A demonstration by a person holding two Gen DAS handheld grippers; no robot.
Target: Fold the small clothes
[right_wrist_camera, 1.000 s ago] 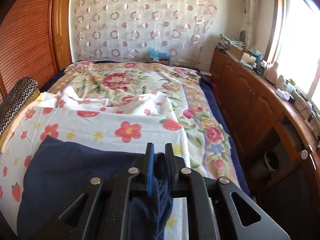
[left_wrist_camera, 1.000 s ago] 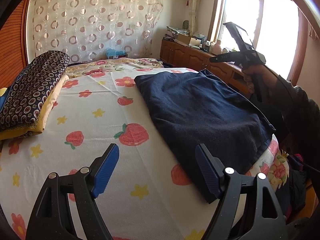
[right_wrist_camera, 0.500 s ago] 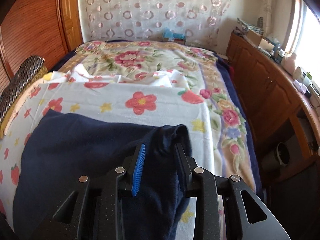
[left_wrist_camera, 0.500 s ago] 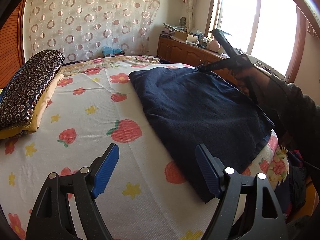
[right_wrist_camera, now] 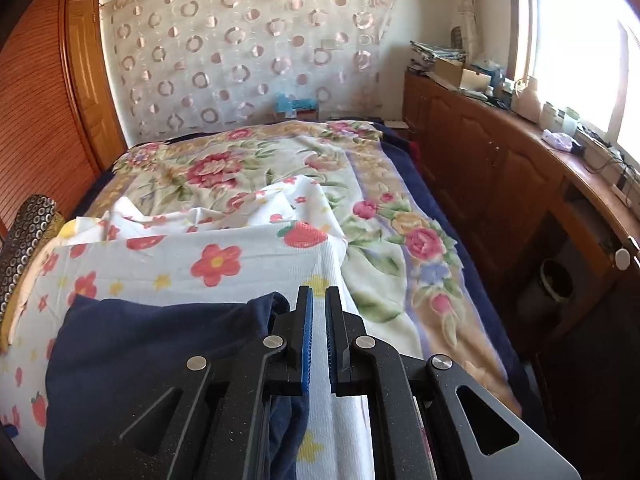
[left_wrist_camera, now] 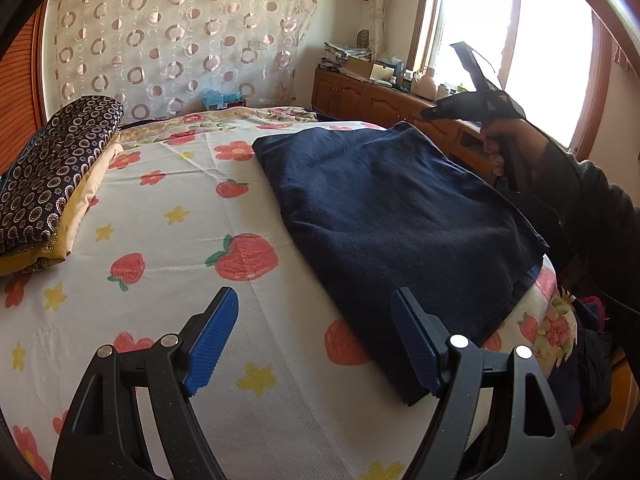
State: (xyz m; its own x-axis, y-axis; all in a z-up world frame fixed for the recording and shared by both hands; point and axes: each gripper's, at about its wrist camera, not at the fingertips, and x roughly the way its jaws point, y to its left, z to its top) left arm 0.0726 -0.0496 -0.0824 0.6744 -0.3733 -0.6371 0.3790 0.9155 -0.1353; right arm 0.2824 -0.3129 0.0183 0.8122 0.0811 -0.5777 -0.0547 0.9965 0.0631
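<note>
Right wrist: navy garment (right_wrist_camera: 160, 352) lies beside empty, closed right gripper (right_wrist_camera: 316, 320).

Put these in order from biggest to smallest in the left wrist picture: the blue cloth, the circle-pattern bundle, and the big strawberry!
1. blue cloth, biggest by far.
2. circle-pattern bundle, partly cut off at the picture's edge.
3. big strawberry, smallest.

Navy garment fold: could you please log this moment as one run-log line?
step: fold placed | navy garment folded on bed sheet | right gripper shut, empty, just closed, clear of cloth | left gripper open, empty
</note>
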